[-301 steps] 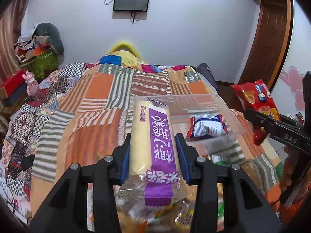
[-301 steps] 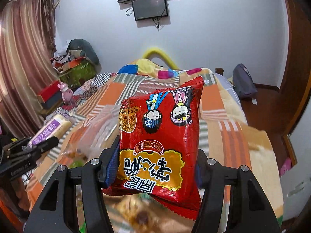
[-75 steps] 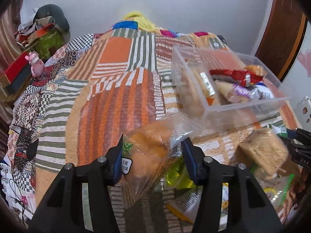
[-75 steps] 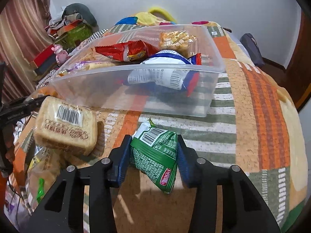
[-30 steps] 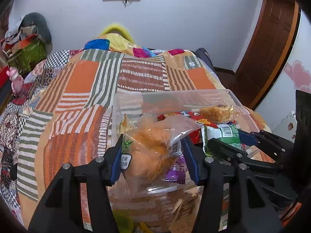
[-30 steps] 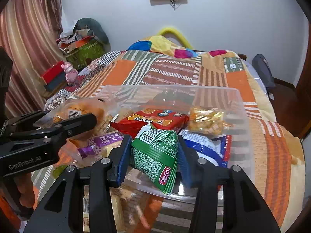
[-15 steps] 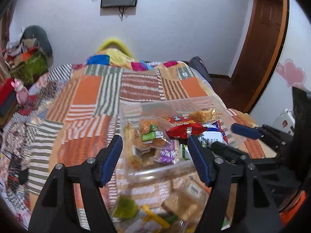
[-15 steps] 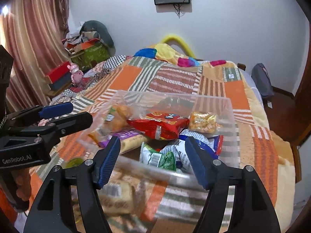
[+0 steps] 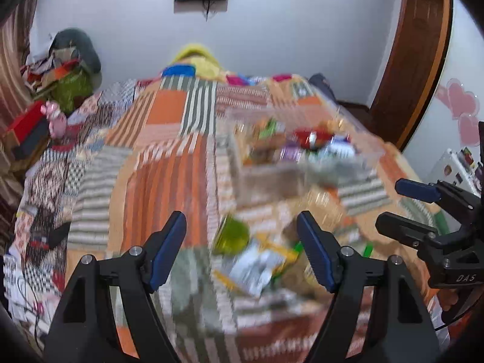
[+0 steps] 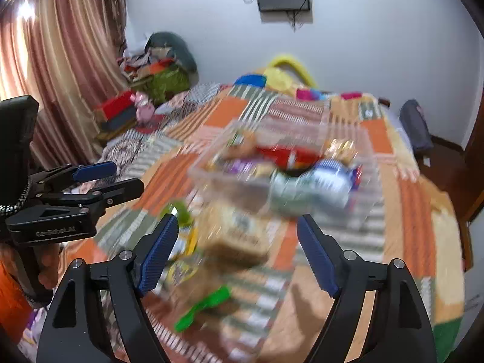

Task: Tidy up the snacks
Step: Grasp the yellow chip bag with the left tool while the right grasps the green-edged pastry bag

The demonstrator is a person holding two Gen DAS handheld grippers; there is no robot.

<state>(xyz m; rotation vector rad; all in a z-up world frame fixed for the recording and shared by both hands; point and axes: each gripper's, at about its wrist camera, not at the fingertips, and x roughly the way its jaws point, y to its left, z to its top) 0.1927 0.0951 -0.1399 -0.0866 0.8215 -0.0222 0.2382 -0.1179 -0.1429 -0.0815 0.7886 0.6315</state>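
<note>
**Operator:** Since half a second ago, both views have shifted: the bin point(image 9: 305, 163) sits farther off and the loose snacks below it now fill the space between the fingers. Both frames are motion-blurred.

**Inspector:** State of the left tongs point(image 9: 242, 251)?

**Operator:** Released. Jaws spread wide, nothing between them. They hang above the loose pile point(image 9: 257, 260) on the bed point(image 9: 157, 187).

**Inspector:** Right tongs point(image 10: 236, 251)?

**Operator:** Also released, jaws wide, nothing gripped. They hang over a tan bread pack point(image 10: 236, 236) lying on the bed.

**Inspector:** Location of the snacks?

**Operator:** Two groups. First group: inside the clear bin, which rests on the patchwork quilt. A red pack point(image 10: 287, 157), a purple-labelled pack point(image 10: 242, 166), a blue-and-white pack point(image 10: 326, 181) and a golden pack point(image 10: 341, 148) can be made out. Blur hides any finer detail.

**Inspector:** Second group?

**Operator:** Loose on the quilt, just in front of the bin. In the right wrist view: the bread pack, a green round item point(image 10: 178, 211) beside it on its left, a yellow-edged pack point(image 10: 181, 260) below that, and a bright green wrapper point(image 10: 202, 308) nearest the camera.

**Inspector:** Relative position of the tools?

**Operator:** Each appears at the edge of the other's view, well apart, on either side of the pile.
</note>
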